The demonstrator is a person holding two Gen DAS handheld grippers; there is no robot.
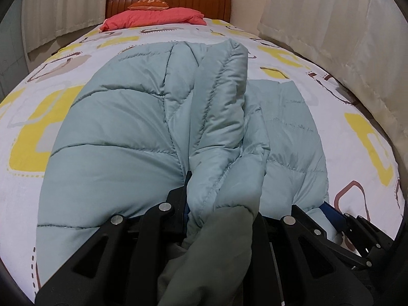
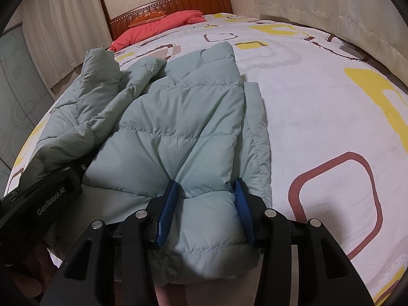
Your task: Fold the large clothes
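Note:
A pale green quilted down jacket [image 1: 122,132] lies on the bed, partly folded. In the left wrist view a sleeve or edge fold [image 1: 224,117] runs up from my left gripper [image 1: 221,204], which is shut on that bunched fabric. In the right wrist view the jacket [image 2: 183,117] spreads ahead and my right gripper [image 2: 207,199] is shut on its near hem, blue pads [image 2: 168,206] pressed into the padding. The left gripper's black body [image 2: 48,204] shows at the left, under a raised fold.
The bed sheet [image 2: 318,117] is white with yellow and brown squares. A red pillow [image 1: 153,17] and wooden headboard [image 1: 168,0] lie at the far end. Curtains [image 1: 344,38] hang along both sides. The right gripper shows at the lower right of the left wrist view [image 1: 357,229].

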